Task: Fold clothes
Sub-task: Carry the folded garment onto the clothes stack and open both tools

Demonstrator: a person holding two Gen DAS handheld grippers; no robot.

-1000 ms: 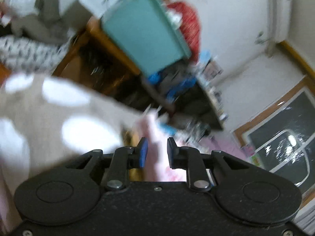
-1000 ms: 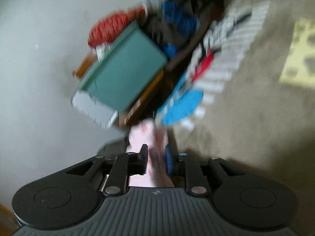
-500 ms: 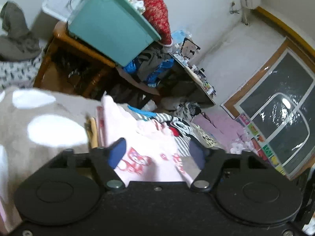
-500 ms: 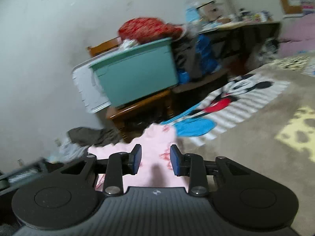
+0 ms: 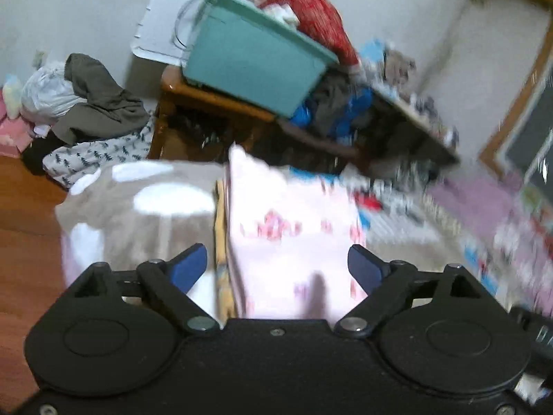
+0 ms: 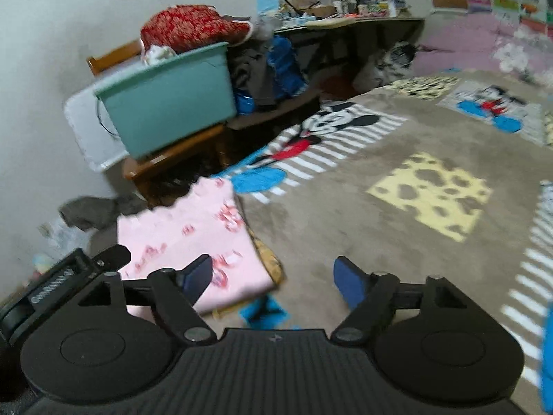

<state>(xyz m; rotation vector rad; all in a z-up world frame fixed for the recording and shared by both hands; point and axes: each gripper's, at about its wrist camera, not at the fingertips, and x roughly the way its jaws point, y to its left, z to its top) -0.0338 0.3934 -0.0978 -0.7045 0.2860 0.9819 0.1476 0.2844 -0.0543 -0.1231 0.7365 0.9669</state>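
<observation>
A folded pink garment with red prints (image 5: 293, 238) lies on top of a small stack on the brown cartoon blanket (image 6: 345, 214); it also shows in the right wrist view (image 6: 186, 238). My left gripper (image 5: 276, 269) is open, its jaws wide apart just above the near edge of the garment, holding nothing. My right gripper (image 6: 273, 276) is open and empty, to the right of the garment over the blanket. The left gripper's body (image 6: 69, 276) shows at the left of the right wrist view.
A yellow patterned cloth edge (image 6: 269, 259) sticks out under the pink garment. A teal bin (image 5: 252, 65) sits on a wooden chair (image 5: 193, 103) beyond. Dark clothes and a bag (image 5: 86, 103) lie on the floor at left. A cluttered desk (image 6: 345, 20) stands behind.
Both grippers were shut on the pink garment, then opened and let it go. The garment now lies flat on the stack. Both grippers have drawn back slightly.
</observation>
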